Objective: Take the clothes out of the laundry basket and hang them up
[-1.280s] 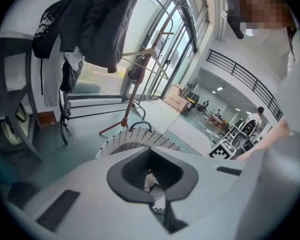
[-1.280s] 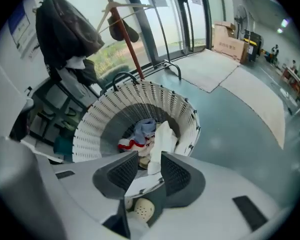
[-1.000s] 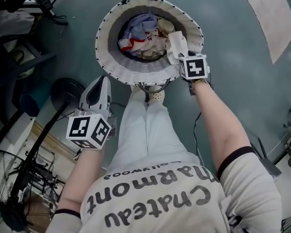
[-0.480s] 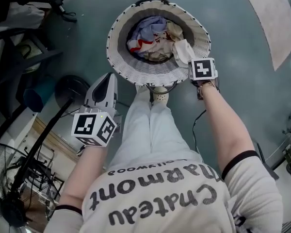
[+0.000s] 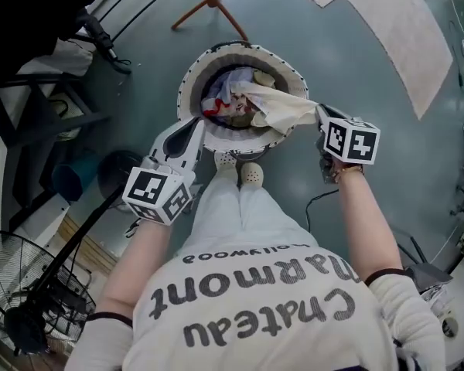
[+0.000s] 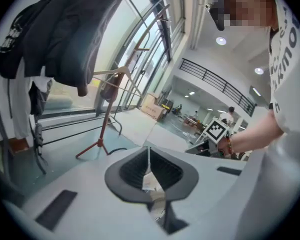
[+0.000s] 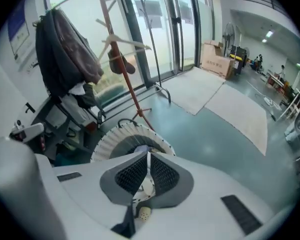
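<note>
Teal floor [image 5: 139,37] lay under the white laundry basket [image 5: 187,91] at upper centre. Our right claw [image 5: 321,113] gripped a cream garment [image 5: 282,108] drawn over its right rim, other clothes [image 5: 220,93] inside; our left claw [image 5: 193,124], clenched empty, hovered at the lower-left rim.

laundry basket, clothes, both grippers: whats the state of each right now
laundry basket: upright on the floor, clothes inside
cream garment: stretched from the basket out over its rim
right gripper: shut on the cream garment
left gripper: shut, empty
</note>
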Motion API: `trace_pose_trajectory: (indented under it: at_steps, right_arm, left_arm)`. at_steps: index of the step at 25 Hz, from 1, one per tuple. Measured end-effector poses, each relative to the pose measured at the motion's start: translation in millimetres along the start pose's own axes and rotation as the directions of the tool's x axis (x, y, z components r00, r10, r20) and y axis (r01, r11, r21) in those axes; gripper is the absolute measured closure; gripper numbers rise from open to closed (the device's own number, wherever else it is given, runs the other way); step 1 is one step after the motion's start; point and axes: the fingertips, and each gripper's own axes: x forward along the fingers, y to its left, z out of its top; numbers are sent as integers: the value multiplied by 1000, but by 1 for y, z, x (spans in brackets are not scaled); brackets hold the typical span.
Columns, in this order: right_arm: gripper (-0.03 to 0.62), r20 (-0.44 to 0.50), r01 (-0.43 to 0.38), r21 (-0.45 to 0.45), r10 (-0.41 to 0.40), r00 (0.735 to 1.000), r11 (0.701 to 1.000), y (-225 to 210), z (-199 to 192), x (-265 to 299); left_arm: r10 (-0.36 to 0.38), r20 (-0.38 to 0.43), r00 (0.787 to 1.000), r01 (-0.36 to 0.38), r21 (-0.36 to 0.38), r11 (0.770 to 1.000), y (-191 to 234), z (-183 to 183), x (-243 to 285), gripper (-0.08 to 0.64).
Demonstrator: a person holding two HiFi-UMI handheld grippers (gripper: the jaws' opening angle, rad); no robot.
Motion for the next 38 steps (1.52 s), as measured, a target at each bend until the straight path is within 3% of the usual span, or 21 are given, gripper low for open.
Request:
trace_pose_trajectory:
  at_steps: [4,8,12,15,18,20,23,25,26,27,28,29,31,34,36,38]
  right_arm:
    - [554,173,-14,-24,18,985,1000,13,61,-76]
    - [554,345,-102,8,93,934,995,29,112,-159]
    - [554,511,-185,-10,163,844,983,42,152,-246]
    - [554,605,-189,-57,185,775,980,40,176,-314]
    - [554,690,-201,-164,258,676,966,41,200,-380]
    - [554,730,-185,-203,274,626,962,36,202,-422]
    - [554,765,-161,-253,299,570,954,20,194,-476]
    - [554,774,-145,-275,308,553,950,-2,187,-502]
    - [554,773,-136,-279,306,555,951,-17,182,-510]
    - [554,769,-124,-275,296,566,953,-37,176,-515]
    - [554,762,-102,-260,269,590,960,-60,168,-515]
    - [554,749,-65,-231,220,625,971,-88,158,-513]
    - [554,713,20,-170,109,693,985,-146,135,-501]
    - [554,653,96,-139,19,757,986,-214,103,-469]
    - [552,612,121,-126,-19,790,985,-248,82,-444]
    - [552,594,86,-118,0,805,989,-271,67,-426]
  left_arm:
    - [-129,9,992,128,67,989,-31,27,8,483]
    - [-176,-29,984,179,107,978,-52,35,19,465]
    - [-224,-86,971,234,138,962,-74,32,35,435]
    - [-268,-140,953,288,156,945,-102,28,55,391]
    - [-317,-213,924,357,188,915,-140,23,80,354]
    - [-322,-253,912,383,252,888,-168,19,100,330]
    - [-269,-280,922,361,362,859,-208,17,138,301]
    - [-231,-291,928,339,411,846,-234,15,162,296]
    - [-223,-286,932,330,413,849,-248,15,172,324]
    - [-229,-276,934,327,396,858,-264,18,179,464]
    - [-253,-269,930,341,366,866,-282,22,186,551]
    - [-293,-272,917,375,332,865,-304,26,192,551]
    - [-383,-289,877,460,278,843,-349,38,201,551]
    - [-505,-266,821,553,146,821,-411,75,207,551]
    - [-609,-228,760,627,12,779,-455,109,201,551]
    - [-685,-198,701,692,-41,721,-498,143,192,551]
